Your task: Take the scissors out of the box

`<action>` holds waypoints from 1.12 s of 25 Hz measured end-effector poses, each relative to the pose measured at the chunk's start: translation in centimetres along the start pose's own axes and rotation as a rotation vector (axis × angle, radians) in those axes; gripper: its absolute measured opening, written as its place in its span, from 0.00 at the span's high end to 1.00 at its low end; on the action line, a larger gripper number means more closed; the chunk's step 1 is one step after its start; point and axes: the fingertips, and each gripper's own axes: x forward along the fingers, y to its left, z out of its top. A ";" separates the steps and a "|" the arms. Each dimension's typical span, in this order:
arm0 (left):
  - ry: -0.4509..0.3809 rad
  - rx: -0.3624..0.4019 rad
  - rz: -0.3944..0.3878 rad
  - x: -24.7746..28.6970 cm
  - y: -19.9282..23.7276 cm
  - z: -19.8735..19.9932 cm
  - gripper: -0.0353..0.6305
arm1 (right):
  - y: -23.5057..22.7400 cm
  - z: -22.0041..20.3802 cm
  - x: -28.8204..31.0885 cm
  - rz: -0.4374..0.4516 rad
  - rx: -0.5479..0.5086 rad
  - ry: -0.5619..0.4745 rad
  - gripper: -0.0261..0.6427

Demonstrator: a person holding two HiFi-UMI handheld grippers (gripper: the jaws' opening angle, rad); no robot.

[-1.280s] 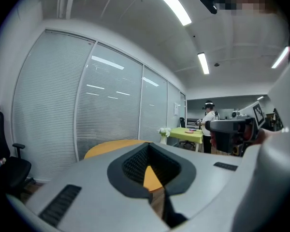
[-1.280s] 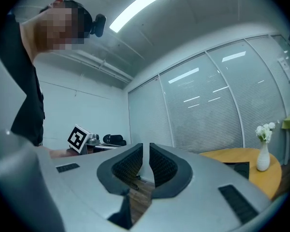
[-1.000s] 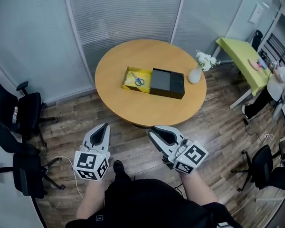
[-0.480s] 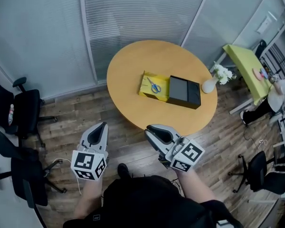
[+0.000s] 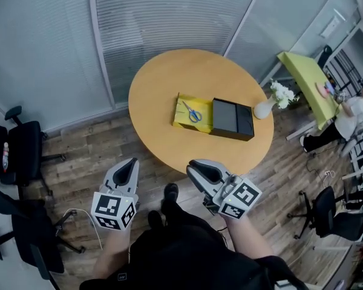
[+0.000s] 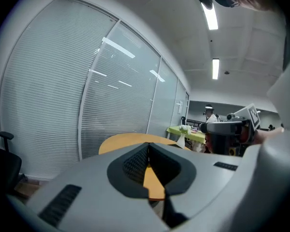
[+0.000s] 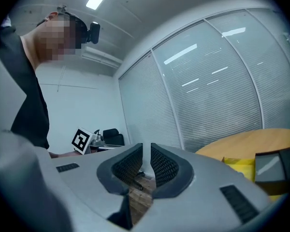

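- Right gripper (image 5: pixel 196 167) — jaws drawn together to a thin slit with nothing between them, held out level over the wood-plank floor (image 5: pixel 97 144), short of the table.
- Left gripper (image 5: pixel 130 163) — jaws likewise closed at the tips and empty. In its own view only a wedge of tabletop shows past them.
- Ahead of both grippers and well apart from either stands the round light-wood table (image 5: pixel 169 77). The blue-handled steel scissors (image 5: pixel 192 112) lie flat in a shallow open yellow cardboard box (image 5: pixel 181 122) near the table's middle.
- In the head view the scissors' long axis runs on a slant, tips toward the far left and blue handles toward the near right. A black rectangular box (image 5: pixel 232 118) butts against the yellow cardboard box on the handle side.
- The right gripper is the nearer of the two, and the scissors lie almost straight ahead of it. From the left gripper they lie ahead and off to the right.
- Judged from here, the reach to the table is not yet made. Whichever gripper goes in must part its jaws before coming down across the handles or blades.
- A white vase of white flowers (image 5: pixel 267 106) stands near the table's right edge, just beside the black rectangular box and probably clear of the path to the scissors.
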 end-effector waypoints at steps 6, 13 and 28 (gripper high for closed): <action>0.022 0.014 -0.006 4.8 1.2 0.6 0.93 | -6.2 0.3 0.8 -0.034 0.021 -0.019 0.90; 0.053 0.040 -0.024 13.6 2.9 2.9 0.93 | -15.0 1.8 2.9 -0.050 0.049 -0.041 0.90; 0.121 0.081 -0.100 25.4 2.2 5.3 0.93 | -28.5 2.5 3.7 -0.169 0.146 -0.067 0.90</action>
